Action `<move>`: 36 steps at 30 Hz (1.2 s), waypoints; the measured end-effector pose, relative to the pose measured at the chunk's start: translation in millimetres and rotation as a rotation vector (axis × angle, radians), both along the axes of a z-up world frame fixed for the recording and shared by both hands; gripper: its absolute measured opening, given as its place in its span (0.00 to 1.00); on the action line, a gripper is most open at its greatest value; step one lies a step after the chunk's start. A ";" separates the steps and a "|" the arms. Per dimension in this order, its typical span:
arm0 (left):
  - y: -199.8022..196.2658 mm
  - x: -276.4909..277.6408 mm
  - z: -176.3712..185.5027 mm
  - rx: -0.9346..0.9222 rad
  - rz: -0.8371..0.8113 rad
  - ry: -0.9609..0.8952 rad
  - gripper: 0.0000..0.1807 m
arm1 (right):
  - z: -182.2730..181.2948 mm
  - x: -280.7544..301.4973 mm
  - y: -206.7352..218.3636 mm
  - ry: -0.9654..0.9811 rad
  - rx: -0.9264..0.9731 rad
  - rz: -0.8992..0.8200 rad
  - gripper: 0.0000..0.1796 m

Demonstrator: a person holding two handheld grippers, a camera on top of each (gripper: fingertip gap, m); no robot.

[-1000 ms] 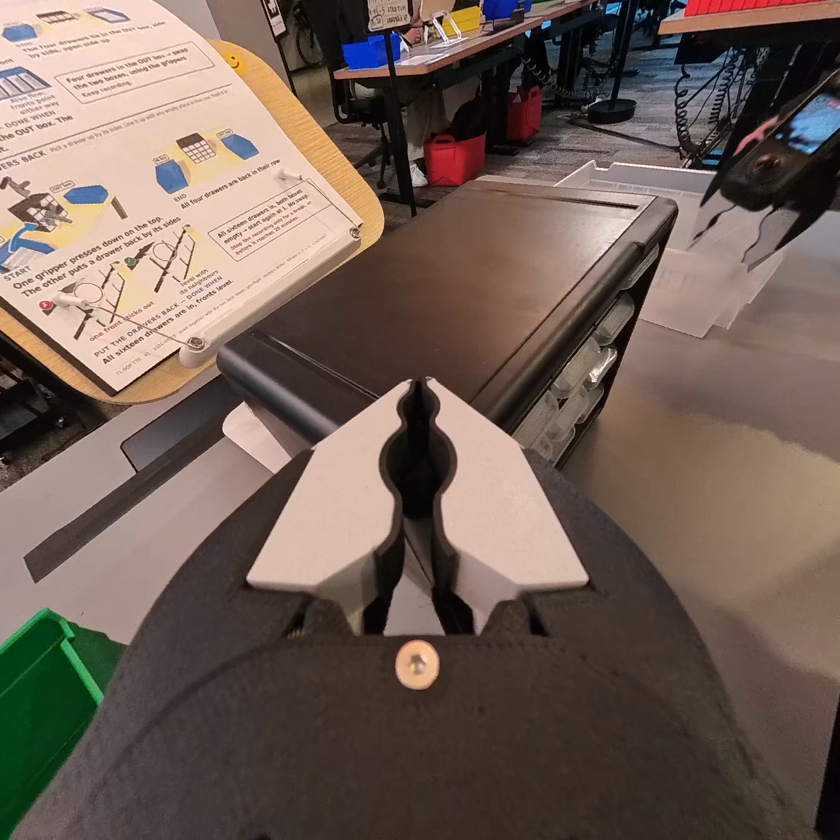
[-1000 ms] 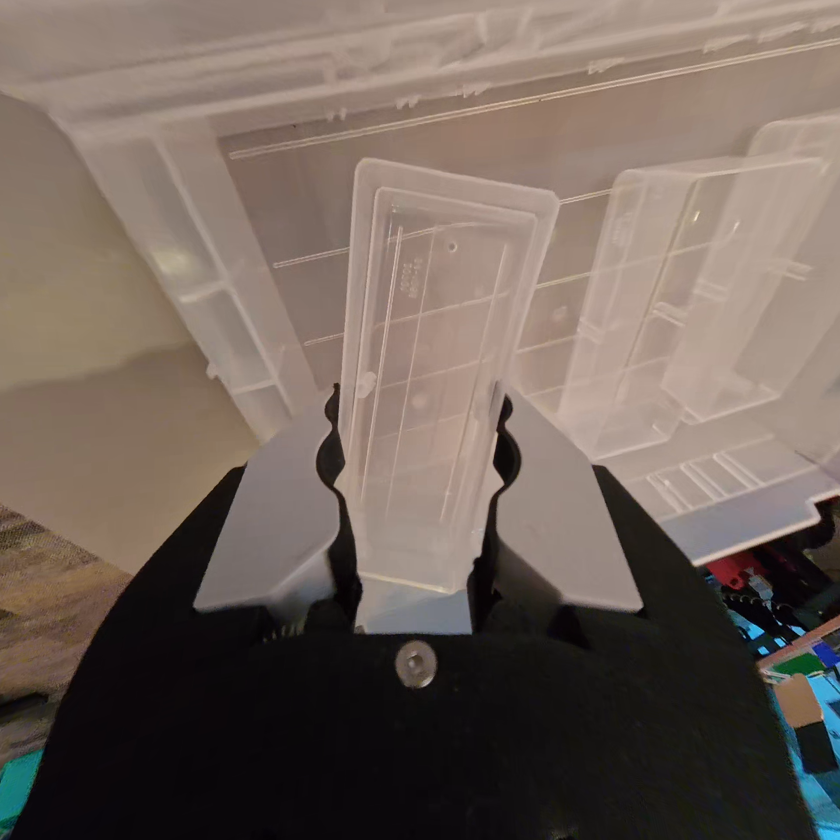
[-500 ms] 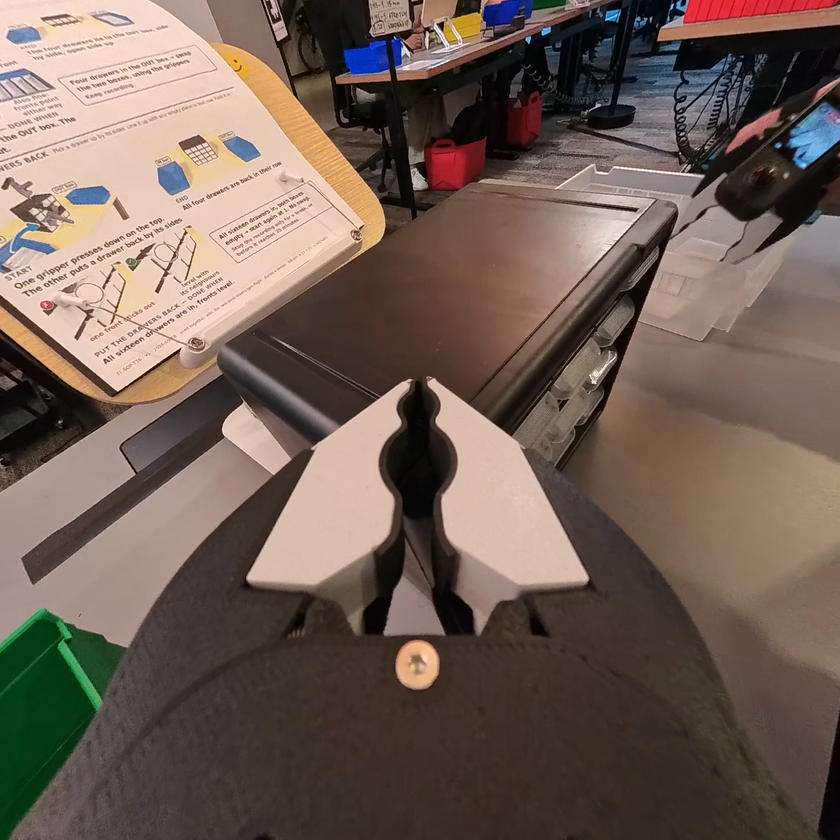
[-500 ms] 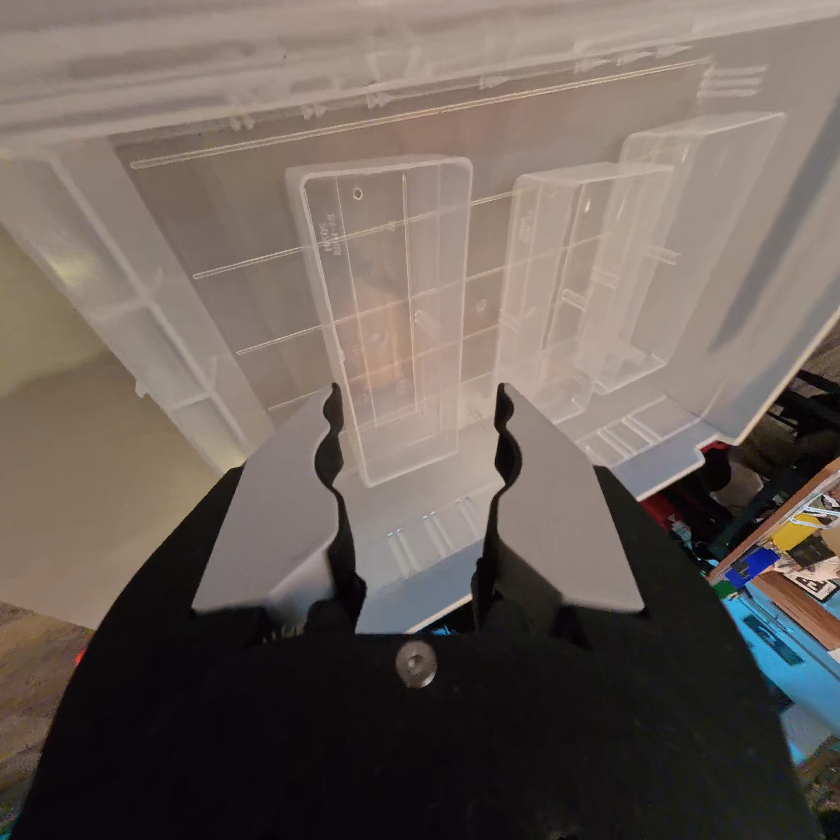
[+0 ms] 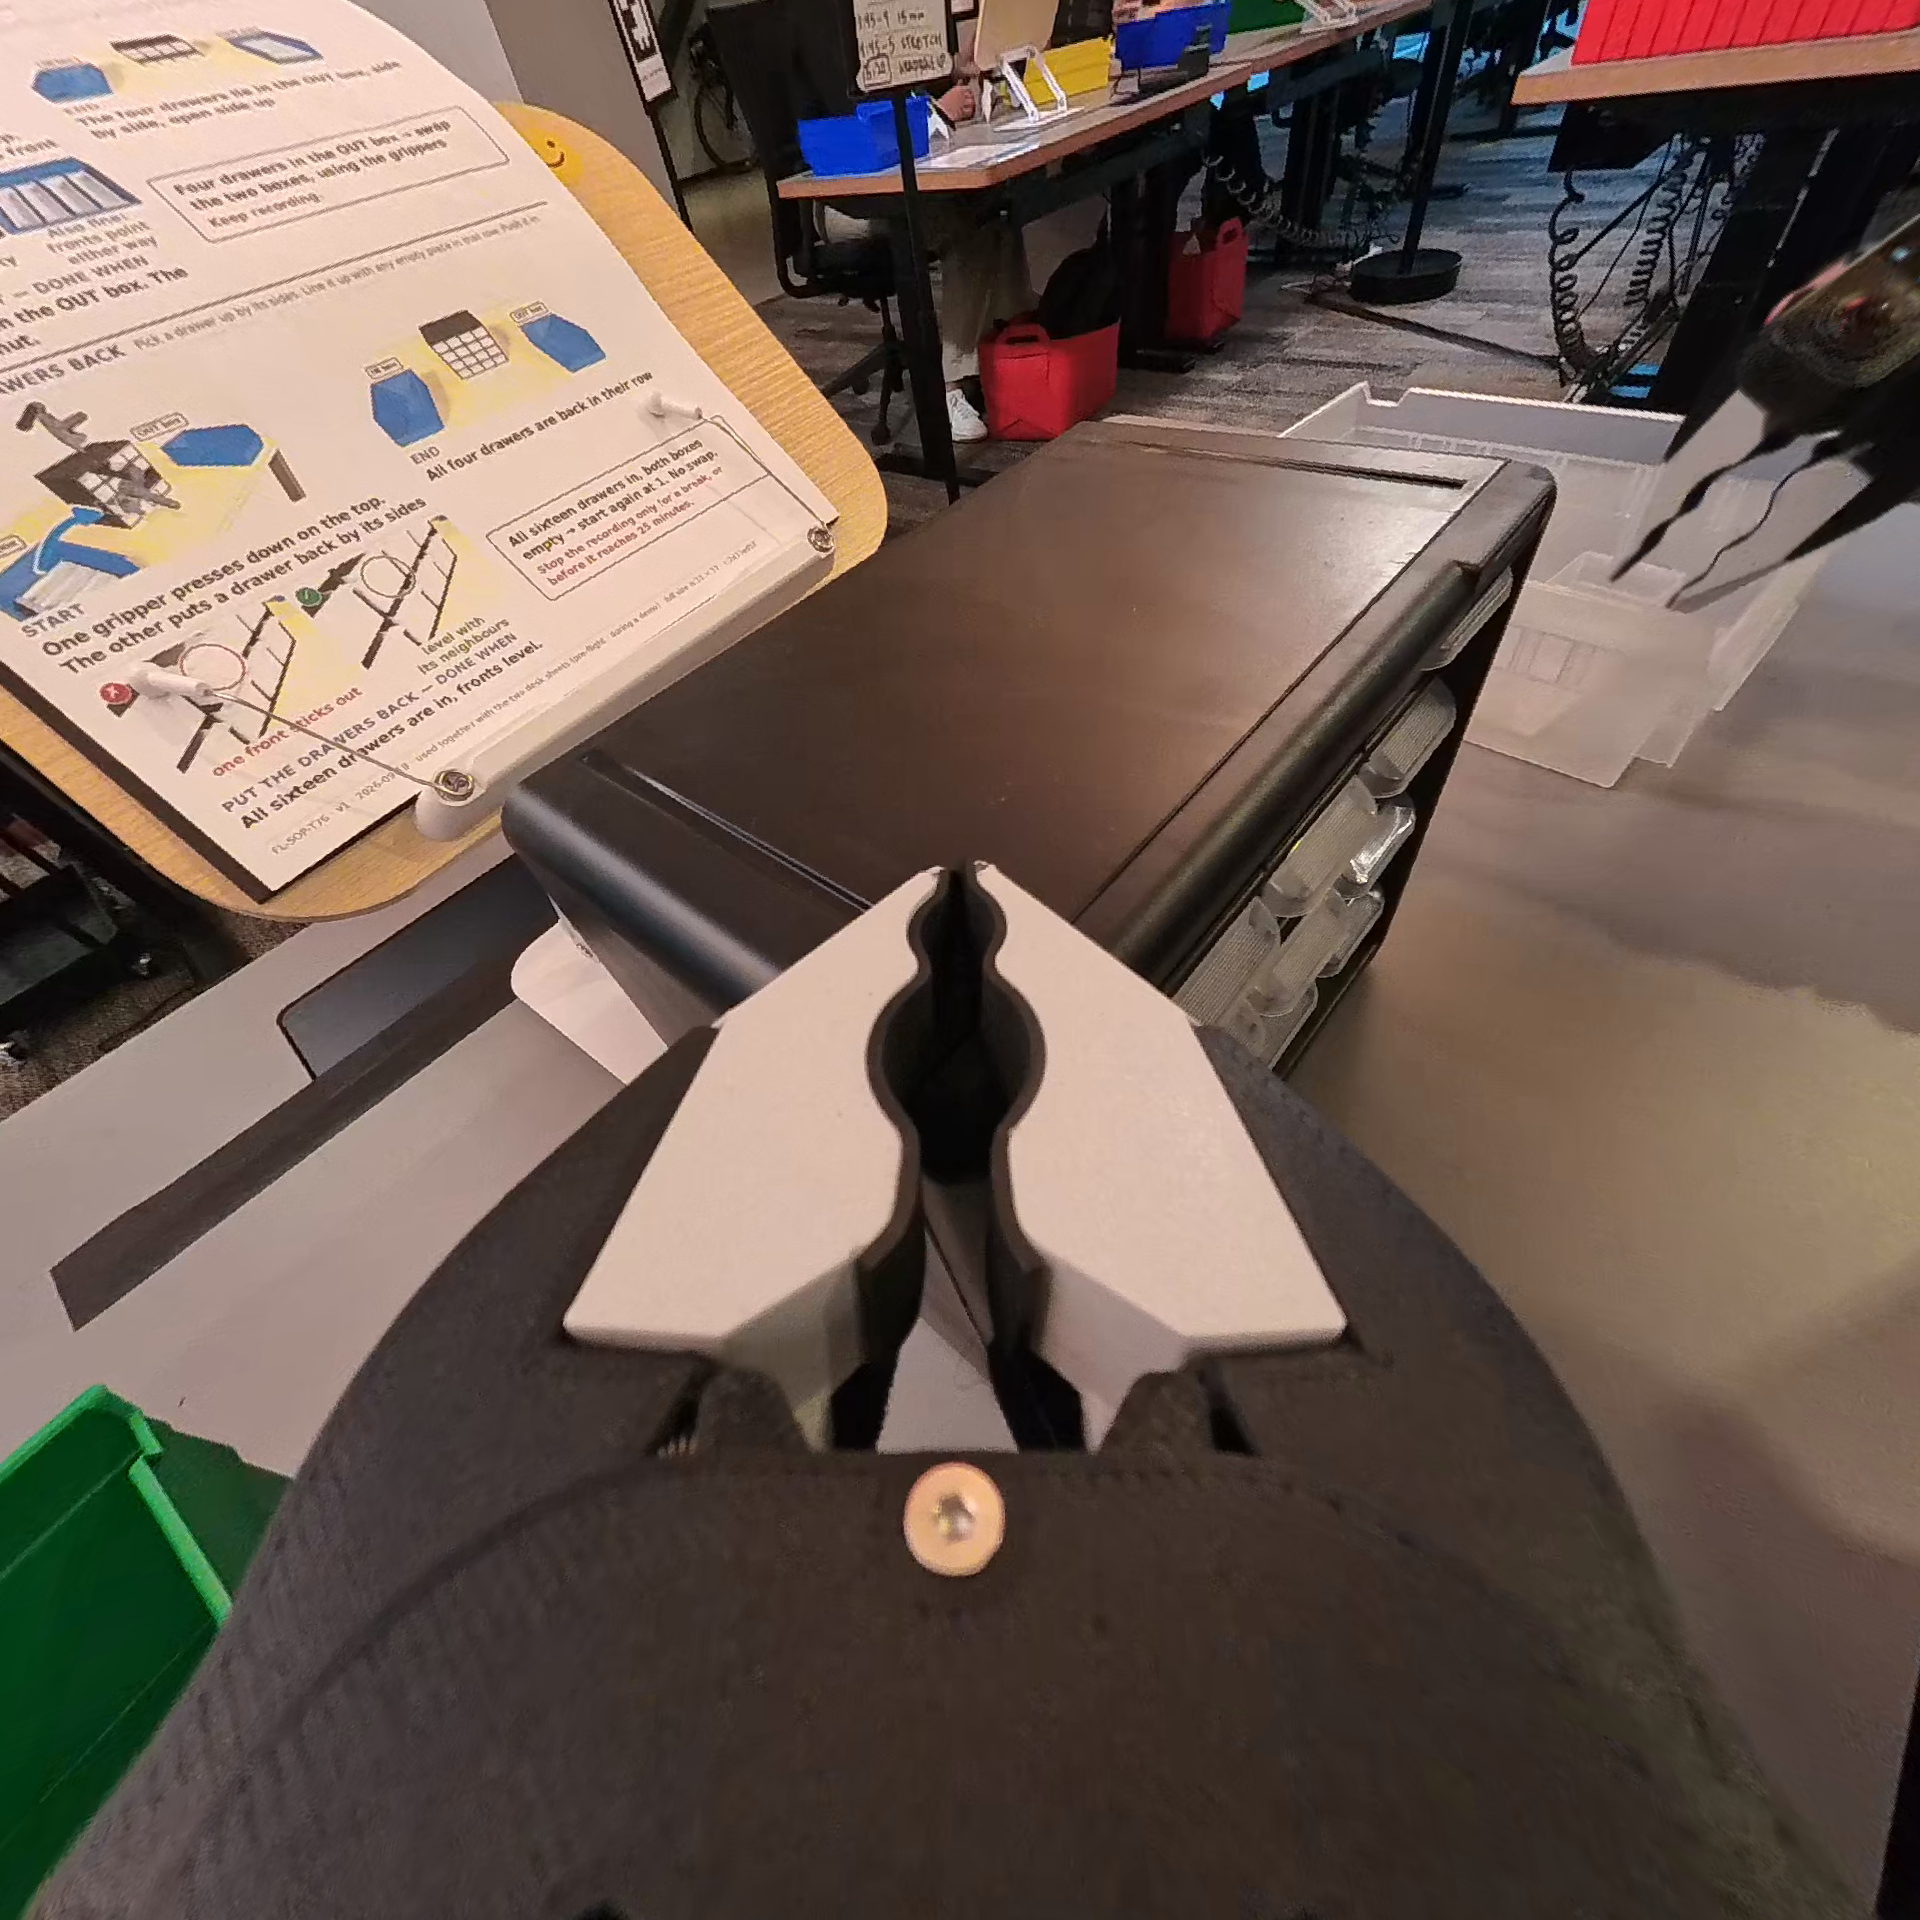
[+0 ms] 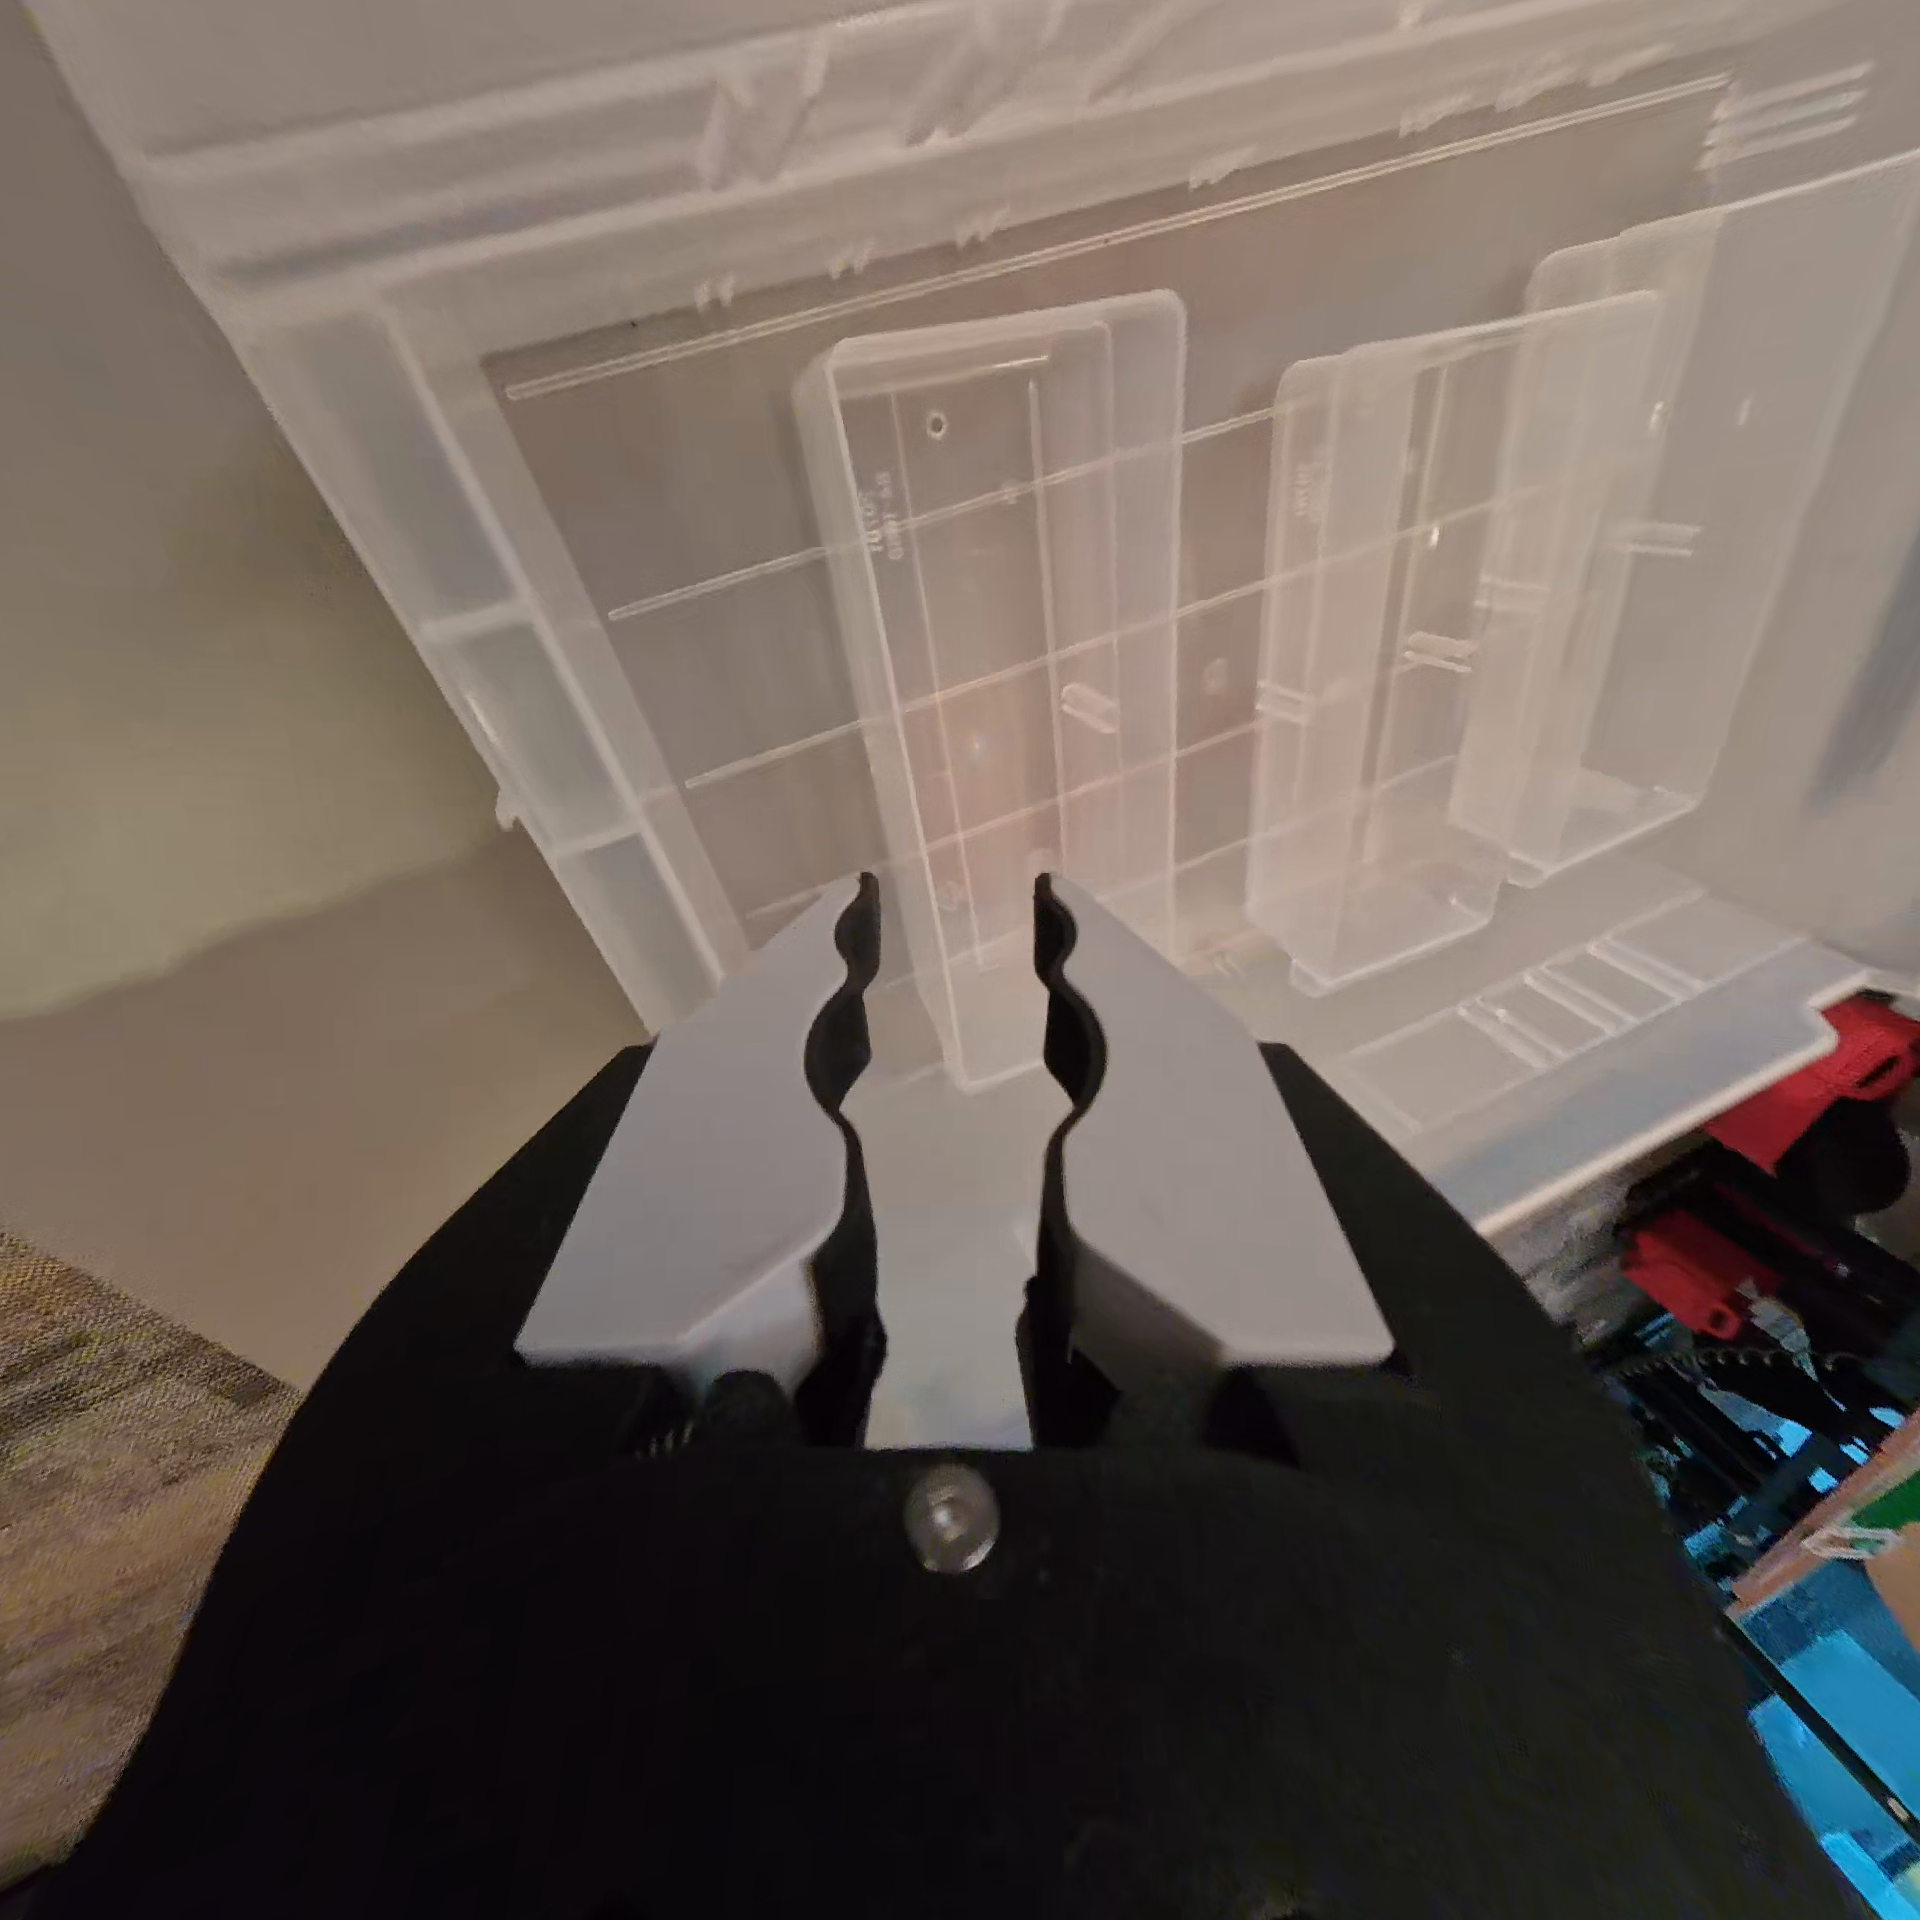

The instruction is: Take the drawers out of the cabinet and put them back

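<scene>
Clear plastic below, jaws apart: leaving the tray cleanly

Hovers over the clear tray [image 6: 436, 582], right gripper [image 6: 954, 894] with its fingers spread and nothing between them. Lies flat on the tray floor just beyond those fingertips: one clear drawer [image 6: 997, 623], lengthwise to the view. Sit to its right, close together, a second drawer [image 6: 1371, 644] and a third drawer [image 6: 1621, 540]; cannot tell whether those two touch or overlap.

Points at the near top edge of the black cabinet [image 5: 1039, 644], left gripper [image 5: 961, 883], fingers pressed together on nothing; contact with the cabinet not clear from this angle. Show at the cabinet's front, facing right, several seated drawers [image 5: 1340, 862].

Reads as the emptying phase, with the next call a trip across the grey table [image 5: 1610, 1143] to the cabinet front.

- Lift straight up before swinging away, so neither fingertip clips the drawer's rim or the tray wall
- Hold the jaws spread on the way over; no need to close on air
- Approach a seated drawer square to its front and grip its protruding lip, not a neighbour's
- Press the left gripper down on the cabinet top while pulling, since a light cabinet likely slides with the drawer
- Draw level and straight; thin plastic probably flexes and slips under a skewed pinch
</scene>
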State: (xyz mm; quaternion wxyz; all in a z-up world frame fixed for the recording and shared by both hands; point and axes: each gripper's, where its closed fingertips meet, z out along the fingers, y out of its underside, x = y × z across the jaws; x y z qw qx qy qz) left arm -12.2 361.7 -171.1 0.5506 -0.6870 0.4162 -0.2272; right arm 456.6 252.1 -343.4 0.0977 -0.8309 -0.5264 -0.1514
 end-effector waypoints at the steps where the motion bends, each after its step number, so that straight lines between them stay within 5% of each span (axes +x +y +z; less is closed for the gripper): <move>1: 0.0 0.0 0.0 0.001 0.001 0.000 0.00 | -4.5 -1.3 0.7 0.007 -0.008 0.004 0.14; 10: 0.1 -0.1 0.2 0.001 0.001 -0.002 0.00 | -28.4 11.6 17.8 -0.032 -0.028 -0.029 0.03; 13: 0.4 0.2 0.1 0.002 0.000 -0.006 0.00 | -27.3 19.0 32.0 -0.053 0.016 -0.055 0.04; 16: 0.4 0.2 0.1 0.002 0.000 -0.009 0.00 | -23.8 25.6 38.4 -0.089 0.038 -0.090 0.16; 19: 0.4 0.2 0.1 0.002 0.001 -0.009 0.00 | 13.5 10.0 37.2 -0.041 0.164 -0.087 0.16; 26: 1.6 1.4 0.2 0.002 0.004 -0.024 0.00 | 162.5 -172.4 26.8 0.265 0.793 0.295 0.22; 31: 1.5 1.3 0.1 0.000 0.004 -0.027 0.00 | 166.6 -276.3 30.3 0.080 1.023 0.579 0.14; 36: 1.4 1.2 0.1 -0.003 0.001 -0.035 0.00 | 147.0 -306.6 51.9 -0.027 1.076 0.671 0.09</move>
